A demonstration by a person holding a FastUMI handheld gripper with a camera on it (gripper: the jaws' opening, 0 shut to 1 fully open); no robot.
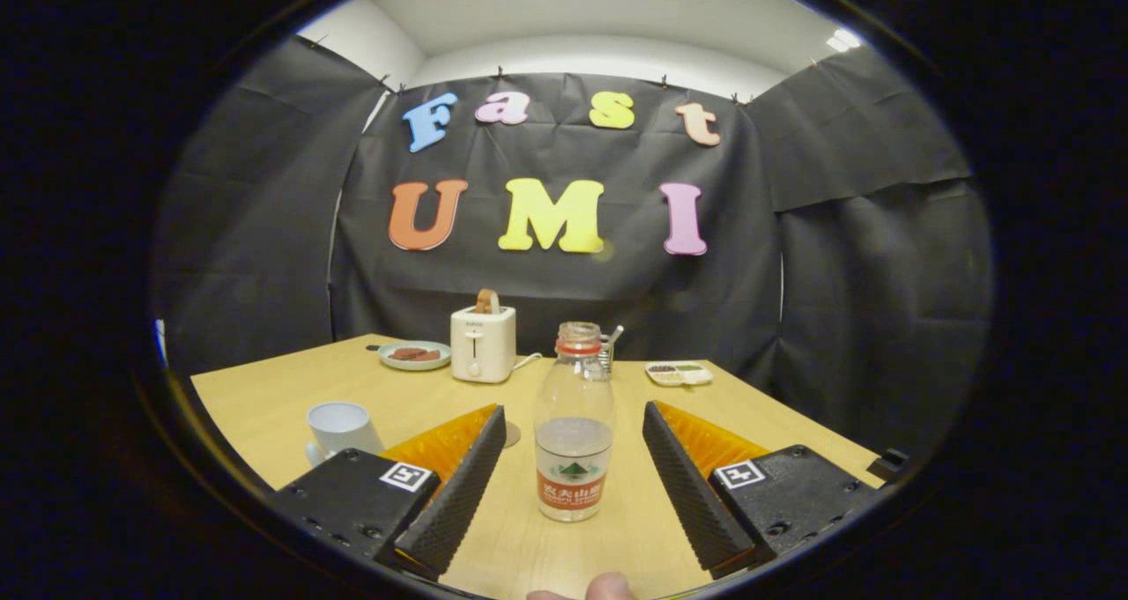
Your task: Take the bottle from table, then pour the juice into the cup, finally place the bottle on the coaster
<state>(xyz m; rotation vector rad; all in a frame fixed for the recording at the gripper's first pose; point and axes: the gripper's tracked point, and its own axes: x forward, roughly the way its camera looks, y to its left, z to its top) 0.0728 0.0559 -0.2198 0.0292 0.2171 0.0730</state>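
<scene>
**Bottle between spread fingers**

Bottle (574,424): clear plastic, uncapped, red neck ring, banded label low on the body, liquid filling roughly the lower half; upright on the table (264,397). Gripper (574,424): fingers wide apart, either side of the bottle, holding nothing. Cup (339,426): left of the bottle. Toaster (482,343): behind the bottle.

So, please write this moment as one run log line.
stage: approach | gripper: open, fingers either side of bottle, not touching | bottle: upright on table, uncapped | cup: beside left finger
</scene>
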